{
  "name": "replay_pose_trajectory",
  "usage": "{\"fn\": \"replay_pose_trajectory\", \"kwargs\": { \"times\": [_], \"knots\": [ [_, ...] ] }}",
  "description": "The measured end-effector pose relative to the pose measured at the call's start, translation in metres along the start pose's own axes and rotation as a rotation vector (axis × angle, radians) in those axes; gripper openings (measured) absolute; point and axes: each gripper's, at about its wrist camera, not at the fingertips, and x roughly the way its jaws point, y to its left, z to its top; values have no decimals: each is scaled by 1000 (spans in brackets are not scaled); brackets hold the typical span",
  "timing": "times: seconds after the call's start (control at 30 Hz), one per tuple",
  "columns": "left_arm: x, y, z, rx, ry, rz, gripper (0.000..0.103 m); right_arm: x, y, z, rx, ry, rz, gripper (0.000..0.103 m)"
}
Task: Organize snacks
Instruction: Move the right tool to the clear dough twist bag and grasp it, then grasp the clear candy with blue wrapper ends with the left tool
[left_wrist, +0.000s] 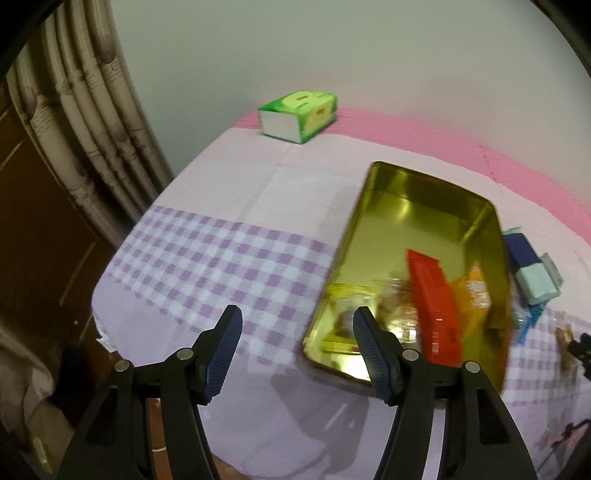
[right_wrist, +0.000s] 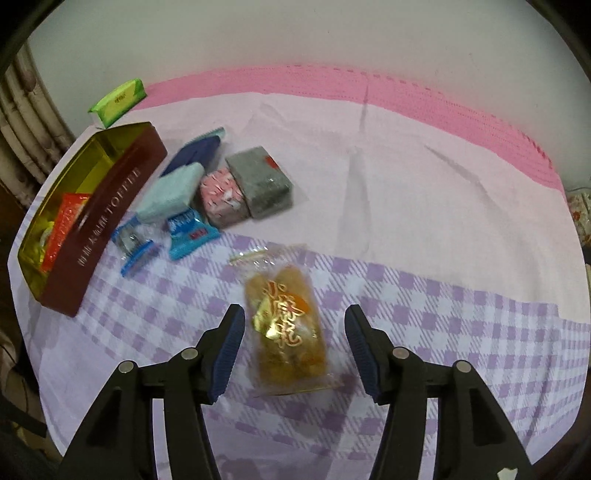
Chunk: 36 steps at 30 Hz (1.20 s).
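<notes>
While the left tool hung spread and empty near the tin, the right tool, jaws spread, straddled the pastry packet lying on the worktop, probably light, crushable, best pinched across its wrapper.

Checked cloth-covered table — toffee tin, tissue pack, loose wrapped snacks lying directly on it.

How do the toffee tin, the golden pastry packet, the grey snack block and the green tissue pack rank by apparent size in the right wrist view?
1. toffee tin
2. golden pastry packet, though nearness inflates it
3. grey snack block
4. green tissue pack, farthest away, so perhaps understated
</notes>
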Motion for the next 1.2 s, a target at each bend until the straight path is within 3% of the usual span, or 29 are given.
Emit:
{"fn": "replay_pose_trajectory", "kwargs": {
  "times": [0.27, 0.43, 0.57, 0.9, 1.2],
  "knots": [
    [-11, -43, -4, 76, 29, -65, 63, 19, 4, -2, -19, 11, 32, 54],
    [-20, -79, -2, 125, 40, -128, 63, 19, 3, -3, -29, -20, 36, 35],
    [-21, -108, 0, 146, 68, -177, 63, 20, -6, -1, -4, -47, 6, 35],
    [-17, -164, 6, 152, 174, -289, 63, 29, -76, 17, 158, -134, -97, 35],
    [5, -206, 22, 62, 332, -340, 52, 34, -76, 16, 139, -186, -121, 38]
  ]
}}
